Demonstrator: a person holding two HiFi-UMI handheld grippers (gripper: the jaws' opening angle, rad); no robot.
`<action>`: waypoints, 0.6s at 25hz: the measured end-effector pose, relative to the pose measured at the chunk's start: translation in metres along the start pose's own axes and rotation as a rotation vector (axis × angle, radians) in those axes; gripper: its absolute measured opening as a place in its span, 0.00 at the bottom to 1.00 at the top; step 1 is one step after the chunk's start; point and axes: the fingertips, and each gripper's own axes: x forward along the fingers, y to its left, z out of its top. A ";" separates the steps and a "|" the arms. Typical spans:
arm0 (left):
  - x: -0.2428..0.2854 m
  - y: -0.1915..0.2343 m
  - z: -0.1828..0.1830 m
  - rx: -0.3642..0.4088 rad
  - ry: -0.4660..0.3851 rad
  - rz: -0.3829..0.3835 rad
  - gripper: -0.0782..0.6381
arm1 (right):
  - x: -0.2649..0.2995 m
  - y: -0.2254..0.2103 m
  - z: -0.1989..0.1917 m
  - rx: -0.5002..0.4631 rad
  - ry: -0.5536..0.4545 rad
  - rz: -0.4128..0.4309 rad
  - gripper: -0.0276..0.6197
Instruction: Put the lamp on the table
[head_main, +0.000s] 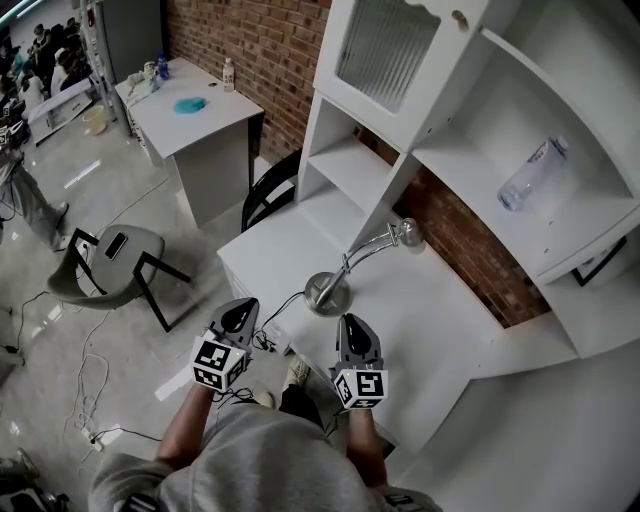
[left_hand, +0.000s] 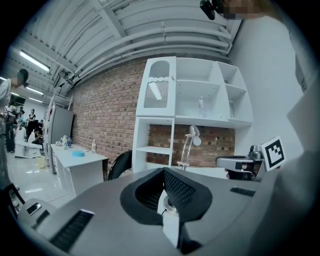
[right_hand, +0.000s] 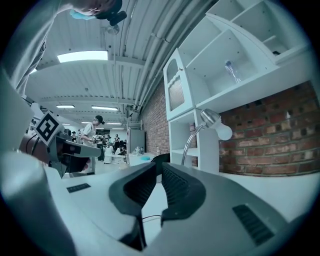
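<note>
The silver lamp (head_main: 328, 292) stands on the white desk (head_main: 430, 330), its bent neck leaning toward the brick wall. It also shows upright ahead as the lamp (left_hand: 189, 145) and the lamp (right_hand: 216, 125). Both grippers hover at the desk's near edge, apart from the lamp. My left gripper (head_main: 242, 312) (left_hand: 164, 172) has its tips together. A small white plug-like piece (left_hand: 170, 215) on a thin wire shows in the gap behind them, and whether it is gripped I cannot tell. My right gripper (head_main: 350, 325) (right_hand: 159, 167) has its jaws drawn together with nothing between them.
A white shelf unit (head_main: 470, 110) rises over the desk, with a clear bottle (head_main: 533, 175) on one shelf. A black chair (head_main: 270, 190) sits left of the desk. A grey chair (head_main: 115, 255), a second white table (head_main: 190, 110) and floor cables (head_main: 90, 400) lie farther left.
</note>
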 end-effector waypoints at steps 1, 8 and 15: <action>-0.001 0.000 0.000 0.000 0.000 -0.001 0.11 | -0.002 0.001 -0.001 -0.003 0.001 -0.003 0.12; -0.010 -0.001 -0.003 -0.010 0.001 -0.002 0.11 | -0.009 0.005 -0.003 -0.003 0.005 -0.013 0.10; -0.012 0.002 -0.006 -0.008 -0.003 0.004 0.11 | -0.009 0.008 -0.002 -0.009 0.002 -0.006 0.09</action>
